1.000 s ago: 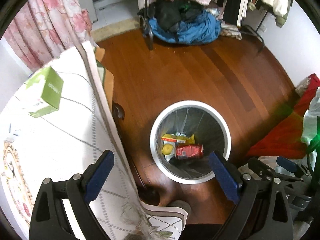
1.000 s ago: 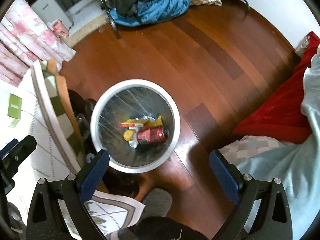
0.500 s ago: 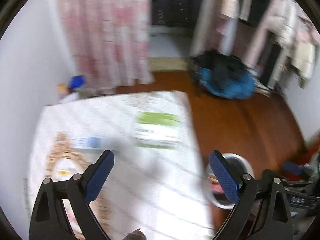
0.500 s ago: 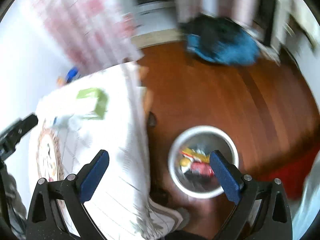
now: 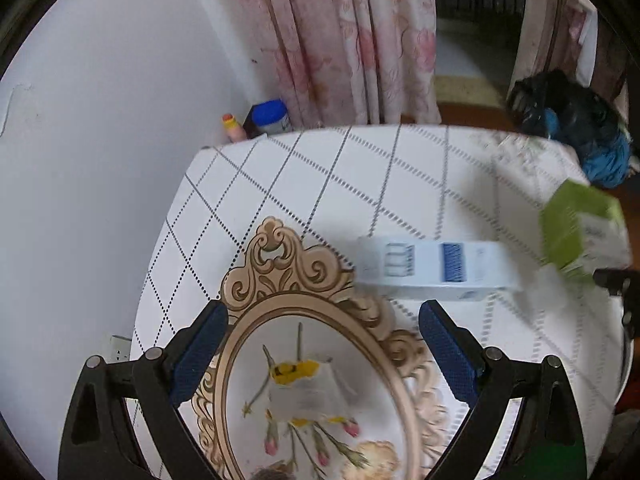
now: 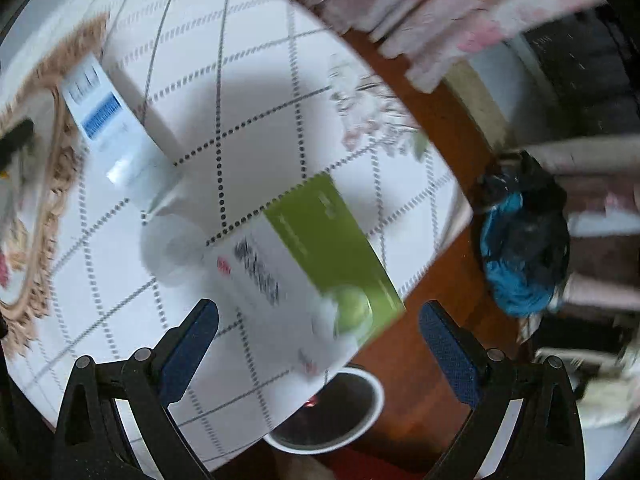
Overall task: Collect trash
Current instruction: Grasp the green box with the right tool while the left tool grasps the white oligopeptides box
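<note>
A long white box with blue print [image 5: 434, 269] lies on the white checked tablecloth [image 5: 360, 184], just beyond my left gripper [image 5: 323, 342], which is open and empty above an ornate mirror [image 5: 304, 360]. In the right wrist view the same white box [image 6: 108, 120] lies at upper left. A green and white box [image 6: 312, 256] sits near the table's edge, right in front of my right gripper [image 6: 318, 344], open and empty. That green box [image 5: 580, 232] shows at the far right in the left wrist view. The white-rimmed trash bin [image 6: 332, 416] stands on the floor below the table edge.
A gold-framed oval mirror lies flat on the table. A blue-lidded jar [image 5: 270, 116] and a small bottle [image 5: 230, 124] stand by the wall behind the table. Pink floral curtains [image 5: 352, 40] hang beyond. A blue and black clothes pile [image 6: 524, 240] lies on the wooden floor.
Both grippers have swung up and left from above the trash bin to over the table. The boxes and mirror now fill the views; both stay open.
</note>
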Demonstrator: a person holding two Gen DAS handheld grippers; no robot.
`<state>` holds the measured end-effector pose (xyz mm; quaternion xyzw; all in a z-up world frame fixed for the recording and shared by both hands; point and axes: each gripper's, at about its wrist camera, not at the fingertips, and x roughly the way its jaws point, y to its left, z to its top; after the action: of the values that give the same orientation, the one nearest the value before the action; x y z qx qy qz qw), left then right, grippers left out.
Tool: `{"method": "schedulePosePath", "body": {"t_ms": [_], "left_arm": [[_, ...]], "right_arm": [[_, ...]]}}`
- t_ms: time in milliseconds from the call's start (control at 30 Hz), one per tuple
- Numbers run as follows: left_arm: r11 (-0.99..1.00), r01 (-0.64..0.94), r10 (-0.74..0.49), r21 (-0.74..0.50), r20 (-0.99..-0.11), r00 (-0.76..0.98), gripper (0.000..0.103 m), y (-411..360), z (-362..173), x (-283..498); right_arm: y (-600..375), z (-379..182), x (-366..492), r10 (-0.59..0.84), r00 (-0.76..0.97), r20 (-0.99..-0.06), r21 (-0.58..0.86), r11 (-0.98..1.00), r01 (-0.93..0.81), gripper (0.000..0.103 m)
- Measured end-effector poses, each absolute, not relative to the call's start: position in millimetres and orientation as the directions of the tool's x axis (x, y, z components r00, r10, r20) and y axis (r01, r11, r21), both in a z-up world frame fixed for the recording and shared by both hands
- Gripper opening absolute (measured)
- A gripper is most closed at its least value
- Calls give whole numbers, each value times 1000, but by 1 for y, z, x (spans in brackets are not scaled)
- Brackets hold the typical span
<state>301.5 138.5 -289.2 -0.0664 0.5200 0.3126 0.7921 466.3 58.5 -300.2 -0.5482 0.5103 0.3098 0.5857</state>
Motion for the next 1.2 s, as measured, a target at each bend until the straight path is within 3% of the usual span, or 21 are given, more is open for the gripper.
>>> {"method": "schedulePosePath", "body": {"t_ms": [167, 267, 533, 767, 867, 900, 1067, 1133, 1200], "left_arm": [[843, -479, 411, 247, -870, 274, 97, 143, -297, 309], [884, -366, 406, 290, -864, 297, 97, 135, -296, 323], [901, 168, 347, 400, -897, 272, 97, 99, -313, 362], [844, 369, 323, 388, -919, 227, 96, 83, -336, 378], [853, 384, 290, 353, -933, 215, 73, 83, -333, 383], [860, 387, 271, 333, -940, 206, 52, 83, -332, 384], [857, 381, 292, 347, -936, 195, 43, 78, -332, 381], [864, 369, 290, 344, -937, 194, 39, 79, -332, 378], [872, 351, 291, 343, -937, 194, 37, 84, -332, 375]], "right_arm": [[65, -328, 473, -232, 261, -937, -305, 184, -934, 101], [57, -322, 482, -193, 226, -955, -274, 278, -921, 99], [3, -303, 492, -150, 51, -987, -119, 490, -863, 93], [-22, -313, 498, -163, 22, -986, -112, 567, -816, 93], [-23, -321, 494, -193, 23, -981, -129, 557, -820, 93], [-22, -323, 493, -194, 22, -981, -128, 557, -820, 93], [-15, -331, 494, -195, 30, -980, -135, 556, -820, 92], [-14, -332, 492, -200, 53, -978, -157, 552, -819, 84], [-15, -329, 492, -174, 34, -984, -129, 568, -813, 83]]}}
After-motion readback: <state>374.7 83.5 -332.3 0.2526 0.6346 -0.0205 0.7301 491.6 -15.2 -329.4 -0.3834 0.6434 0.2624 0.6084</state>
